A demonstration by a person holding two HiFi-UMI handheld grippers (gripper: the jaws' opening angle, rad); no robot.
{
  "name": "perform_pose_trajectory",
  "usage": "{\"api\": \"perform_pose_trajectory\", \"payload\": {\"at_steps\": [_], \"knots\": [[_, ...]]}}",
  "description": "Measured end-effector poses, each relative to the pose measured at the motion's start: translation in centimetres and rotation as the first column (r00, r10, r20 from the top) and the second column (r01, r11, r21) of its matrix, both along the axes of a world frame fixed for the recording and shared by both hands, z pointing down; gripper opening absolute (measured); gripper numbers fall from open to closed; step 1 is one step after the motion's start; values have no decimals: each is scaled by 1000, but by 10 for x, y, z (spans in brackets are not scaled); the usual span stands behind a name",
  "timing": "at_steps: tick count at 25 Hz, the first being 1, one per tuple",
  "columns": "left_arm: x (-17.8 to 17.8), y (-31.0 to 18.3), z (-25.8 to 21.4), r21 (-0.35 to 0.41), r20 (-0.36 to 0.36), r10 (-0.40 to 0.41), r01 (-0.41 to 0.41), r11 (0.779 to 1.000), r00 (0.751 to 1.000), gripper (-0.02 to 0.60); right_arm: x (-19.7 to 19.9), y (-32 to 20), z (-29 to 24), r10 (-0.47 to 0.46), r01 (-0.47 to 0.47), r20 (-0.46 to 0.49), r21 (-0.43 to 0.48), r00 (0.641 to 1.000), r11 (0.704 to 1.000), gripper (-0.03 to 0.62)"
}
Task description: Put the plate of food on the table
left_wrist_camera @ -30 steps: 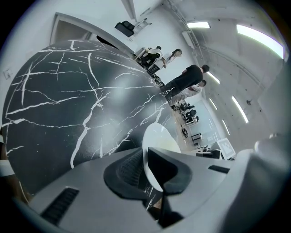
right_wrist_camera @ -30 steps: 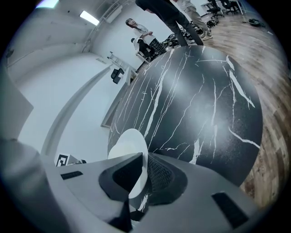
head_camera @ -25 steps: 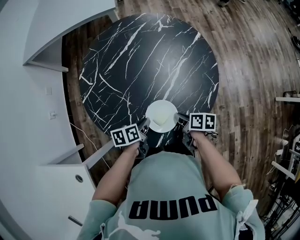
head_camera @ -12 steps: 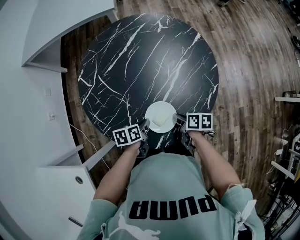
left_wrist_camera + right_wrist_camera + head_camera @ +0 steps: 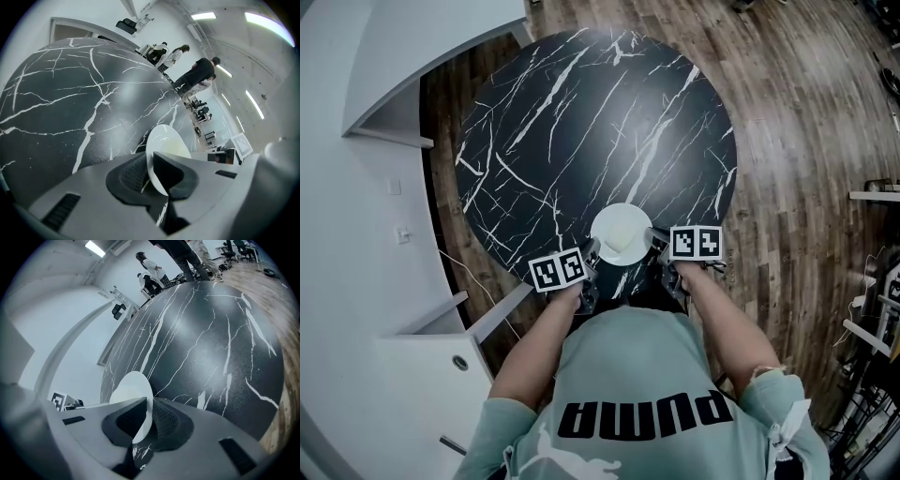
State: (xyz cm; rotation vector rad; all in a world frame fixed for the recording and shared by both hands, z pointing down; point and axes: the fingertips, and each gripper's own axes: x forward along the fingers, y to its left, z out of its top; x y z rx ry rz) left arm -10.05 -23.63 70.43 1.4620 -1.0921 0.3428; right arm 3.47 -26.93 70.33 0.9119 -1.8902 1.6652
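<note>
A small white plate [image 5: 621, 233] hangs over the near edge of the round black marble table [image 5: 581, 122]. My left gripper [image 5: 592, 251] is shut on the plate's left rim and my right gripper [image 5: 656, 242] is shut on its right rim. In the left gripper view the plate [image 5: 166, 145] stands edge-on between the dark ribbed pads [image 5: 133, 173]. The right gripper view shows the plate [image 5: 133, 390] pinched the same way between its pads [image 5: 166, 420]. The plate's top looks pale, and I cannot make out any food on it.
The marble tabletop [image 5: 70, 93] stretches bare ahead of the plate. A white curved counter [image 5: 356, 187] runs along the left with a cupboard [image 5: 441, 356] near my left arm. Wooden floor [image 5: 806, 141] lies to the right. Several people [image 5: 194, 75] stand beyond the table's far side.
Both grippers and the plate have crept slightly forward over the table edge. The grip on the plate is unchanged.
</note>
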Motion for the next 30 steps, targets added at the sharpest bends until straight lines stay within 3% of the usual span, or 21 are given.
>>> {"api": "perform_pose_trajectory", "payload": {"at_steps": [20, 26, 30], "knots": [[-1, -3, 10, 38, 76, 25, -28, 999, 997, 58, 5, -2, 9, 21, -21, -18, 13, 1000, 1000, 41], [-18, -4, 1, 75, 100, -15, 7, 997, 995, 64, 15, -10, -2, 43, -40, -44, 74, 998, 996, 46], [-18, -4, -15, 95, 76, -8, 1, 995, 997, 50, 13, -10, -17, 61, -56, -42, 105, 997, 993, 46]]}}
